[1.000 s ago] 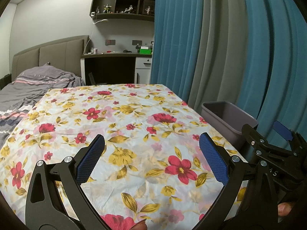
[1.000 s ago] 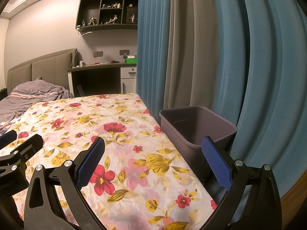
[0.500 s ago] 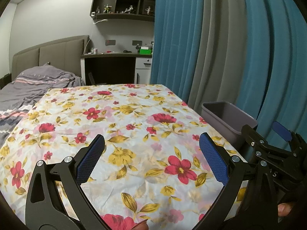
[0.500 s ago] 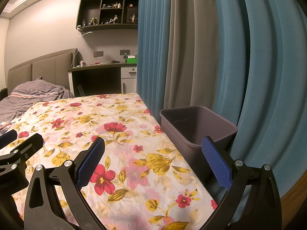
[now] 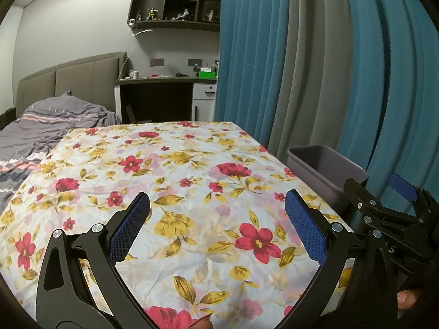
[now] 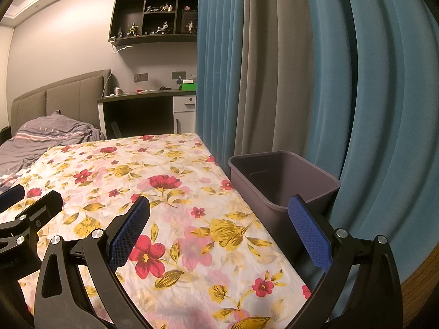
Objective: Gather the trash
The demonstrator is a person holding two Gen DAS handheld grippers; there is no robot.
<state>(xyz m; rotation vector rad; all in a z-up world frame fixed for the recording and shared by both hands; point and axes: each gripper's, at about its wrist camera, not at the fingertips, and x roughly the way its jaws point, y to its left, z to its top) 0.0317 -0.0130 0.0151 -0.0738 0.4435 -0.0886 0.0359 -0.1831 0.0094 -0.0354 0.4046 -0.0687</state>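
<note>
Bin (image 6: pixel 282 181), grey, stood open just beside table's right edge, against blue curtains (image 6: pixel 384 109). Floral cloth (image 5: pixel 192 186) covered table. Left gripper (image 5: pixel 216 219) and right gripper (image 6: pixel 219 224) hovered over cloth, jaws spread wide, gripping nothing. Could not spot trash anywhere.

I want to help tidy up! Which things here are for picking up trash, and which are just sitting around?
For the job:
- grey bin
- left gripper, open
- right gripper, open

Just sitting around:
- flowery tablecloth
- bed
- desk
- curtains
</note>
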